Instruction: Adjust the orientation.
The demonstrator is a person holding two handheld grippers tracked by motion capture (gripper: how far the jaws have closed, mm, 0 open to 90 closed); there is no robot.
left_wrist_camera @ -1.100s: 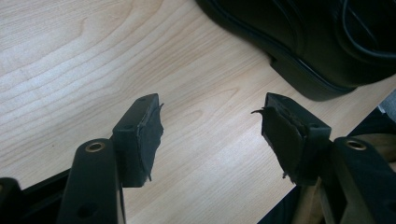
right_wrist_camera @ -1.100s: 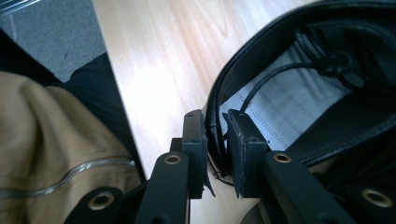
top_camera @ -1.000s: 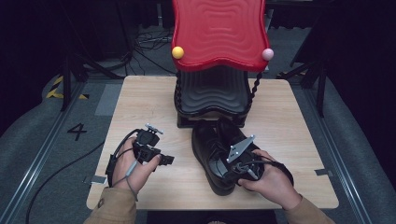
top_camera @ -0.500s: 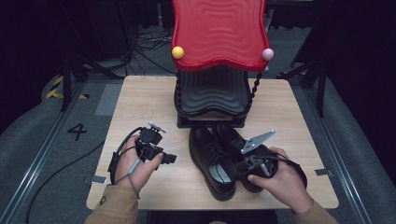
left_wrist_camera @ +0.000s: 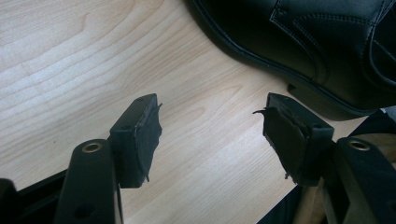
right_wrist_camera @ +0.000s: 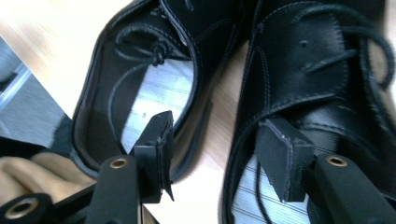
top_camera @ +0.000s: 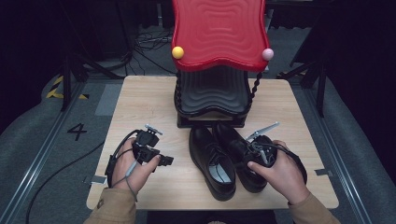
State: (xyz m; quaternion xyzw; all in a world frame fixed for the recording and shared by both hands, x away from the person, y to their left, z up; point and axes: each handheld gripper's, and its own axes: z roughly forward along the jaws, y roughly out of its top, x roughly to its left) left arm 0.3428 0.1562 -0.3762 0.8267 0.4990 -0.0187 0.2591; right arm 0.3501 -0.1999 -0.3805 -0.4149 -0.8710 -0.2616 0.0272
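Observation:
Two black lace-up shoes lie side by side on the wooden table [top_camera: 140, 107], toes towards the rack: the left shoe [top_camera: 212, 161] and the right shoe [top_camera: 236, 149]. My right gripper [top_camera: 252, 151] hangs over the right shoe's heel end and is open. In the right gripper view its gripper [right_wrist_camera: 217, 123] has one jaw over the left shoe's [right_wrist_camera: 140, 88] opening and the other at the right shoe's [right_wrist_camera: 308, 60] opening. My left gripper [top_camera: 161, 160] is open over bare wood, left of the shoes. In the left gripper view the gripper [left_wrist_camera: 212, 105] holds nothing, and a shoe [left_wrist_camera: 317, 42] lies beyond it.
A shoe rack stands at the back middle of the table, with a red wavy top shelf [top_camera: 219, 32] and a black lower shelf [top_camera: 212, 93]. A yellow ball [top_camera: 177, 52] and a pink ball [top_camera: 267, 54] cap its posts. Cables lie on the floor behind.
The right hand and its gripper have shifted right, and the right shoe has come apart from the left shoe to lie beside it. The left gripper has barely moved.

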